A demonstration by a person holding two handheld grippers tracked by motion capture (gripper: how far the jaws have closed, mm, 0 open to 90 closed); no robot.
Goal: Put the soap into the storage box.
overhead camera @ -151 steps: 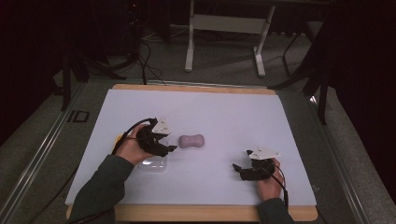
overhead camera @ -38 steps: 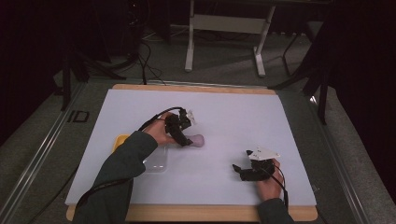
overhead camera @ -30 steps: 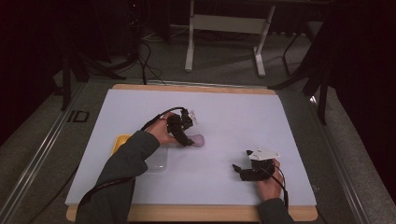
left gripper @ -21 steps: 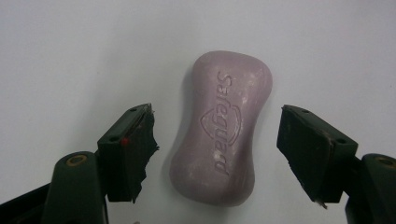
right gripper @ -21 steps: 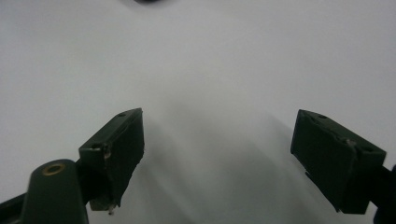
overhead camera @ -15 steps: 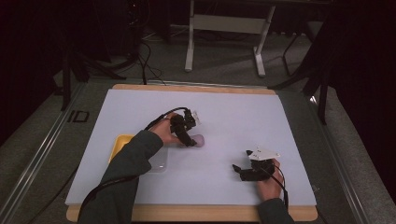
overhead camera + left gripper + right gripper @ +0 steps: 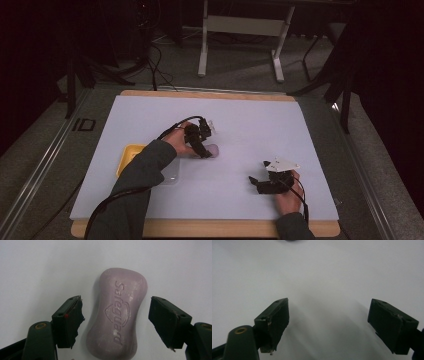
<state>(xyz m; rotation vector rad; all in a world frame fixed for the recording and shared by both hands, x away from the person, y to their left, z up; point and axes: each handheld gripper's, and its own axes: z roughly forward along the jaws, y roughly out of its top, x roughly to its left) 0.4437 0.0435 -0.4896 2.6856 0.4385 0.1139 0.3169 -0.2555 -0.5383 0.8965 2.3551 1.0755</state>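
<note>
The bar of soap [image 7: 117,315] is lying flat on the white table surface, a pale lilac, waisted bar with rounded ends that is showing the embossed word "Safeguard" and a shield emblem on its upturned face, with faint whitish scuffs across it. In the left gripper view it is lying lengthwise between the two black jaws, which are standing apart on either side of it, the left one almost touching its edge. In the high view the bar of soap [image 7: 213,149] is lying near the middle of the table, slightly left of centre.
</note>
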